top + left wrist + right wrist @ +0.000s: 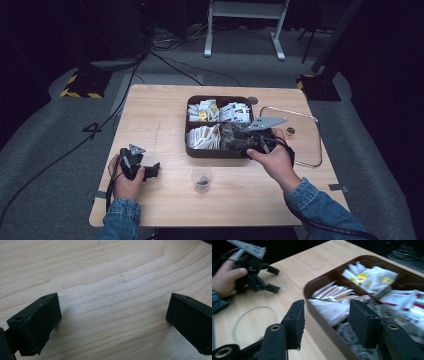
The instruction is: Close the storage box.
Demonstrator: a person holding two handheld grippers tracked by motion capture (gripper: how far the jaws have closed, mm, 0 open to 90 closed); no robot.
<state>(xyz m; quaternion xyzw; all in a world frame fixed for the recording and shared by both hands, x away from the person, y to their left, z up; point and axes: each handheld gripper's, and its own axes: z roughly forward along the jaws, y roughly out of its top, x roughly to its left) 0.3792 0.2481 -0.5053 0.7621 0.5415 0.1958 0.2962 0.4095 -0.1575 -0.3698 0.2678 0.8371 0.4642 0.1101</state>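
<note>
The right gripper [324, 322] stood with its jaws apart and nothing between them, straddling the near wall of the brown tray [322, 315]. Just beyond lay the clear crinkly packets [231, 137] in the tray's near right compartment, beside the white sachets [332, 307]. Those packets would likely be light, soft and slippery, best pinched at a bunched edge rather than across the flat. The plastic cup [202, 179] waited on the table [160, 115] close by. The left gripper [137, 167] rested on the wood, jaws wide, empty
</note>
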